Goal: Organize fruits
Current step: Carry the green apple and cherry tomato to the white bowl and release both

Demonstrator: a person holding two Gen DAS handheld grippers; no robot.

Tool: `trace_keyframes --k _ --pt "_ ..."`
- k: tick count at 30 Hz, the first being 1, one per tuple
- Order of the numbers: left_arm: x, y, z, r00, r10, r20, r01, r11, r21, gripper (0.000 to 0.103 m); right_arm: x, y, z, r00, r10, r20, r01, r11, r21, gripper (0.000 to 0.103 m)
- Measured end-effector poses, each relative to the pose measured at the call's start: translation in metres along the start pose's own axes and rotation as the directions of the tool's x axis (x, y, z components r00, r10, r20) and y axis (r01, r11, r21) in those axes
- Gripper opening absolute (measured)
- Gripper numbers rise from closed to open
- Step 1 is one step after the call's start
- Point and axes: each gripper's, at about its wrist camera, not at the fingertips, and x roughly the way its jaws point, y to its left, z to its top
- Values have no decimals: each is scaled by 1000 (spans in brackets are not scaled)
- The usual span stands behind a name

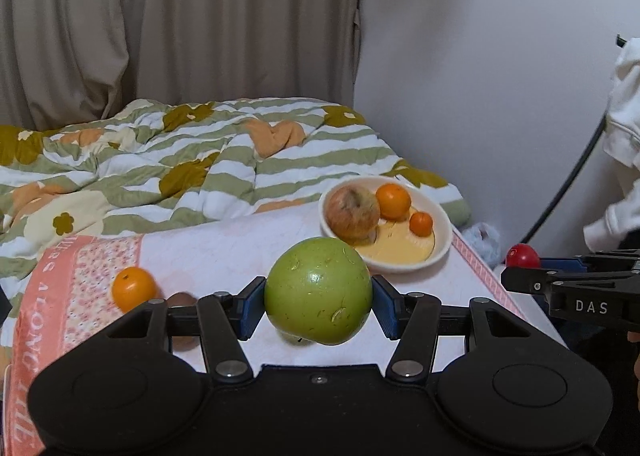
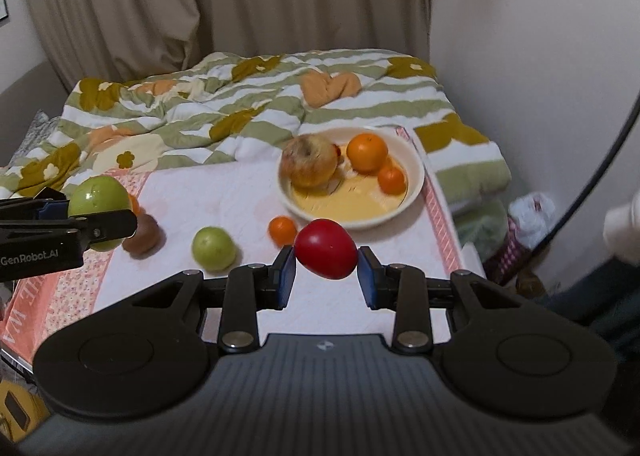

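Note:
My left gripper (image 1: 319, 306) is shut on a large green apple (image 1: 318, 290), held above the white cloth; it also shows in the right wrist view (image 2: 98, 198). My right gripper (image 2: 326, 274) is shut on a red tomato (image 2: 326, 242), also seen in the left wrist view (image 1: 522, 255). A cream bowl (image 2: 414, 184) at the far right holds a blotchy apple (image 2: 309, 160), a big orange (image 2: 367, 151) and a small orange (image 2: 391, 180). On the cloth lie a small green fruit (image 2: 213, 248), a small orange (image 2: 283, 231), a brown kiwi (image 2: 142, 240) and another orange (image 1: 133, 288).
The fruits lie on a white cloth with a pink patterned border (image 2: 64, 288). A striped flowered quilt (image 2: 248, 96) is bunched behind it, with curtains and a white wall beyond. Bags (image 2: 532, 212) sit on the floor to the right of the surface's edge.

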Motion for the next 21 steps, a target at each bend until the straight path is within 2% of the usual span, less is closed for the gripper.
trace_keyframes --k 11,21 --pt "60 -48 28 997 66 -28 -67 996 -54 60 43 -68 41 998 58 -6 -58 994 -93 49" --pt "132 -76 39 995 42 -95 -41 999 11 60 97 -109 56 998 53 -35 -54 998 -43 49"
